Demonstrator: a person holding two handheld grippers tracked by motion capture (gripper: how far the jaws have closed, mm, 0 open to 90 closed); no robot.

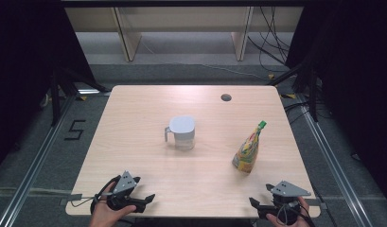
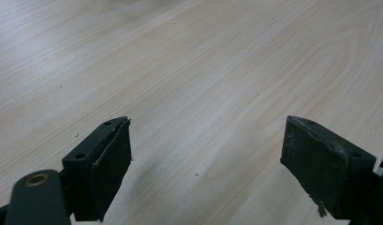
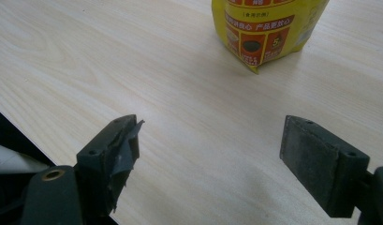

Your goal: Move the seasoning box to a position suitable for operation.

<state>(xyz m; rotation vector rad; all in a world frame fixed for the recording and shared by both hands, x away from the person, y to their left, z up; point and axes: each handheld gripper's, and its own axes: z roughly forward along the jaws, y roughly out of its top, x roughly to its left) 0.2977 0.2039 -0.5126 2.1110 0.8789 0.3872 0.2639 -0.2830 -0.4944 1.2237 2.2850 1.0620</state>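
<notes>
At the near edge of the table (image 1: 134, 118), both tools are resting low, one at each corner, which reads as a ready stance with nothing engaged yet. The left hand-held gripper (image 1: 146, 200) is sitting with its jaws spread wide and nothing between them; in the left gripper view the left hand-held gripper (image 2: 205, 164) is looking along bare wood grain. The right hand-held gripper (image 1: 255, 205) is likewise spread and carrying nothing.

The yellow snack pouch (image 1: 248, 150) is standing upright on its base with the green cap uppermost, probably so it can be taken from the side. It is standing ahead of the right hand-held gripper (image 3: 210, 159), near but apart; in the right gripper view the pouch (image 3: 266, 30) is sitting beyond the jaws, slightly toward the right-hand pad.

The lidded white jug (image 1: 181, 132) is standing farther out, well apart from both tools, ahead and to the right of the left one, its handle turned toward that side. Judgement: the pouch is the likelier first pickup for the right tool.
</notes>
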